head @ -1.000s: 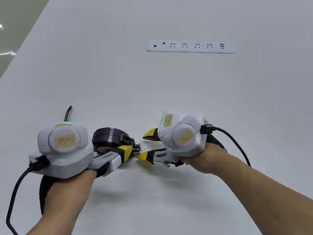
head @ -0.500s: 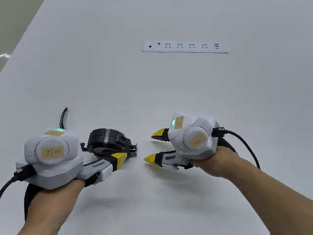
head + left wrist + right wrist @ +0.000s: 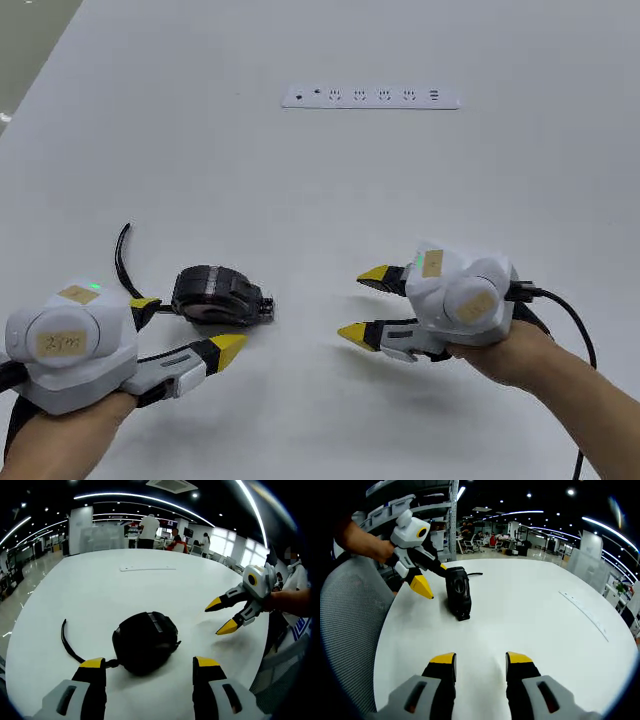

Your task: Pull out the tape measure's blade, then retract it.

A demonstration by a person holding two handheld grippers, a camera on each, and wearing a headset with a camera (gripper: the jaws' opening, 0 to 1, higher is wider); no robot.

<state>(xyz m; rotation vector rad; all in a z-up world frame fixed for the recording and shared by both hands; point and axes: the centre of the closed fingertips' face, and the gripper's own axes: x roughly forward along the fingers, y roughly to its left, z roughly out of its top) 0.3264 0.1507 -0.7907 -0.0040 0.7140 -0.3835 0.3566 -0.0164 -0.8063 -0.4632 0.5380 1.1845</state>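
Slippage is the likely fault: the tape measure (image 3: 215, 295) lies loose on the table (image 3: 300, 180), just ahead of the left tongs (image 3: 188, 322) and at 9 o'clock from the right tongs (image 3: 360, 303), both wide open and empty, so an off-centre pinch may skid its rounded case sideways.

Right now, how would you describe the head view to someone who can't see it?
A black tape measure lies ungripped on a white table, just ahead of the open left gripper. The open right gripper is held off to its right; a power strip lies farther back.
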